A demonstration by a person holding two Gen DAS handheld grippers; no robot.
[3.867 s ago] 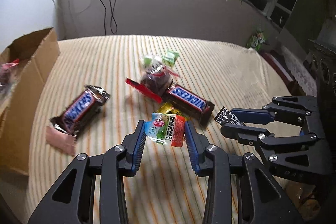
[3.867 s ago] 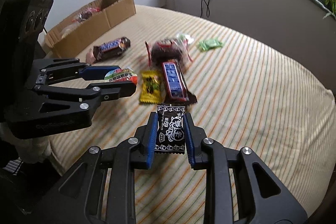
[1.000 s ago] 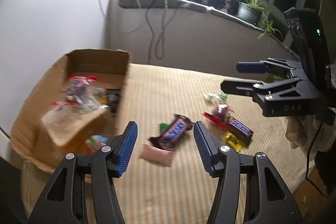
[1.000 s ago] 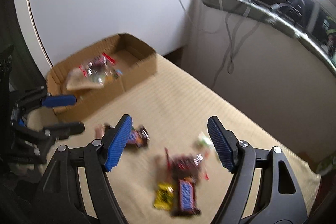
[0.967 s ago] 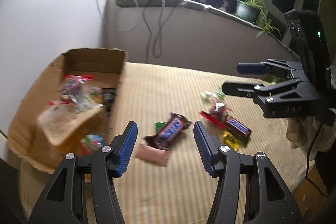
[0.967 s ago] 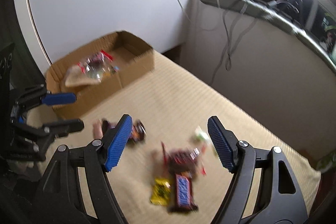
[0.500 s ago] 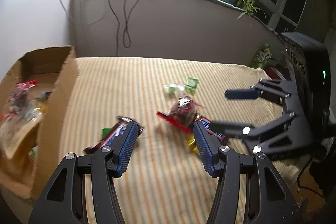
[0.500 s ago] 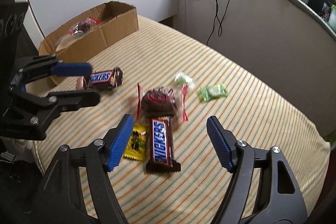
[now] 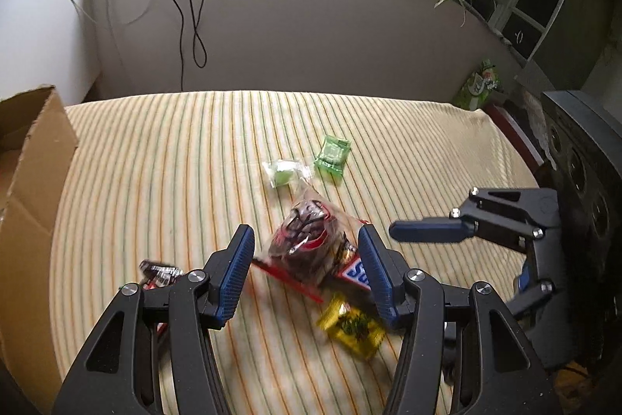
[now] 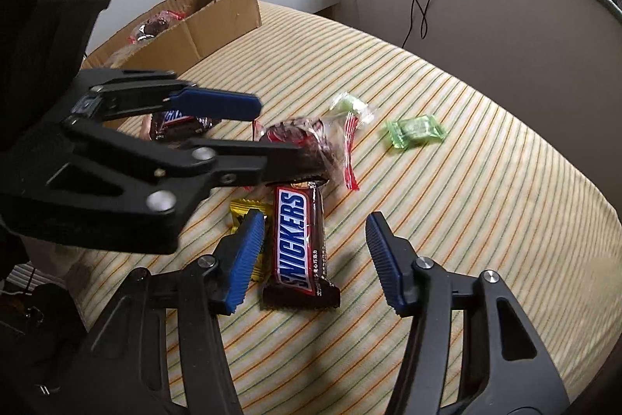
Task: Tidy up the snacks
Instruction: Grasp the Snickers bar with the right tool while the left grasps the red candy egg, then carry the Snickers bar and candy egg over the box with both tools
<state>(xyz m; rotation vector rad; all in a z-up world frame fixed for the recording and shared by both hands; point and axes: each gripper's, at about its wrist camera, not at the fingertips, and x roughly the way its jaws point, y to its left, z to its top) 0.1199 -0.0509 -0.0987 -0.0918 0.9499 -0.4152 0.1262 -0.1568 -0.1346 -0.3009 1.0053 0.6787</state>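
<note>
left gripper (image 9: 307, 275), jaws wide, has dropped around the chocolate bag (image 9: 311, 244), seemingly untouched; right gripper (image 10: 311, 255) gapes over the snickers bar (image 10: 297, 244).

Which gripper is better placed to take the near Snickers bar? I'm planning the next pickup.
Right. The right gripper is open with the Snickers bar lying lengthwise between its fingers. The left gripper, also open, frames the clear chocolate bag instead, which covers much of that bar.
</note>
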